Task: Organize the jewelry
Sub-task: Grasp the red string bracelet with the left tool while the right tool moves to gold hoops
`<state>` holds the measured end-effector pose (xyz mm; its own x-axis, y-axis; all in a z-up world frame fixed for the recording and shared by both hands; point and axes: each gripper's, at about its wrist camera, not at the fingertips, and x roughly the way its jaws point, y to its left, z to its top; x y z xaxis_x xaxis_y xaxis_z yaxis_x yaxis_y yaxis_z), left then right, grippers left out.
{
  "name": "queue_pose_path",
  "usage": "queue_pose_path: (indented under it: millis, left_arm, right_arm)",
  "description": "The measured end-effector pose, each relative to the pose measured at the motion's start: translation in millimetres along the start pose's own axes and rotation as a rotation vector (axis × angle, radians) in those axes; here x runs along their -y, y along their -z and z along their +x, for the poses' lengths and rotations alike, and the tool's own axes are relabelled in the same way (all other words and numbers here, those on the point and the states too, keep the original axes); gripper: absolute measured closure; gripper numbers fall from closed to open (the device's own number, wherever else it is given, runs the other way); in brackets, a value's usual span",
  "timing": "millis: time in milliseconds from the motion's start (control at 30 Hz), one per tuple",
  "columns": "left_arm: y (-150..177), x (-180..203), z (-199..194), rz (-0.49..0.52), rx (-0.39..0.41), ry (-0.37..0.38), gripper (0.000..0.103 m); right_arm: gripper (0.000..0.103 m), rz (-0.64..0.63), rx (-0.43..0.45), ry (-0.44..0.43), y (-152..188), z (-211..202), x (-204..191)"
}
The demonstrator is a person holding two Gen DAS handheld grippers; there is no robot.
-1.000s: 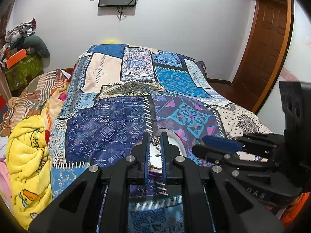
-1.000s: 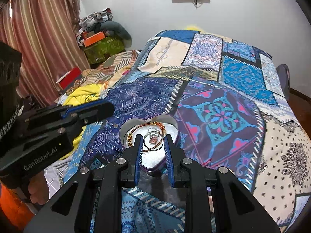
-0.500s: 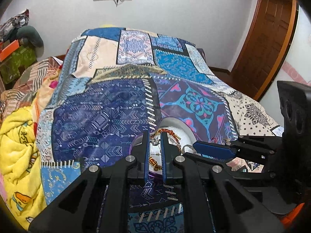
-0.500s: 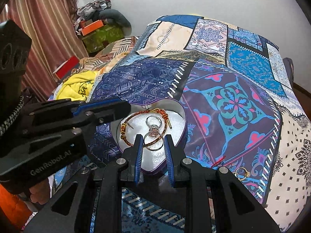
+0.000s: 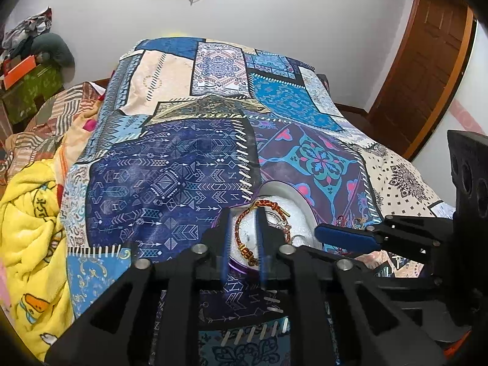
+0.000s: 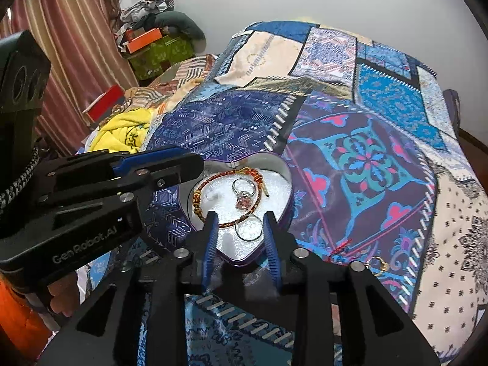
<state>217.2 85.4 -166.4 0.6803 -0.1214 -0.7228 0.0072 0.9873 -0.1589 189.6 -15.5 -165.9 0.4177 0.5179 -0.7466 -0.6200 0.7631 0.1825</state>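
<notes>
While both hand-held grippers hover over a bed (image 6: pixel 350 164) covered in a blue patchwork quilt, a heart-shaped tin (image 6: pixel 285 180) sits open at the centre of the right wrist view, just beyond the fingertips.

Inside the tin, on a white lining, lie a red and gold bracelet (image 6: pixel 210 183), a silver ring with a pink stone (image 6: pixel 244 199), and a plain silver ring (image 6: pixel 248 228) nearest the camera. A gold ring (image 6: pixel 378 263) rests on the quilt at the lower right of that view, well apart from the tin.

The right hand-held gripper (image 6: pixel 241 222) fills the lower centre of its view. Its jaws are narrow and opening; the plain ring shows in the gap between them, but the pads do not press it.

The left hand-held gripper (image 5: pixel 242 219) sits at the lower centre of the left wrist view, above the tin's near edge. Its jaws are narrow and opening, with nothing gripped; part of the bracelet (image 5: pixel 241 228) shows through the gap.

A yellow blanket (image 5: pixel 27 228) lies at the left edge of the left wrist view.
</notes>
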Motion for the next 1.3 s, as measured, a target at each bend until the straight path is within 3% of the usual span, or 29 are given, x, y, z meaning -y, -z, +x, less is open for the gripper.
queue_pose_path:
  millis: [67,433,767,833,1300]
  left_arm:
    - [-0.4,1.0,-5.8,0.001,0.009,-0.009,0.076]
    - [-8.5,23.0,-38.2,0.017,0.051,-0.018,0.076]
    - [-7.5,63.7,-50.0,0.063,0.052,0.015,0.073]
    - [-6.1,72.2,-48.6,0.071,0.044,0.032,0.069]
    - [22.2,123.6,0.6,0.133,-0.099,0.111,0.069]
  right_arm:
    - [0.073,-0.002,0.009,0.006,-0.2,-5.1,0.4]
    - [0.073,0.045,0.096,0.048,4.9,-55.6,20.4]
    - [0.073,0.147,0.144,0.133,24.8,-100.2,70.2]
    - [0.073,0.167,0.144,0.152,29.6,-105.9,80.2]
    - [0.073,0.249,0.072,0.176,59.4,-102.4,121.5]
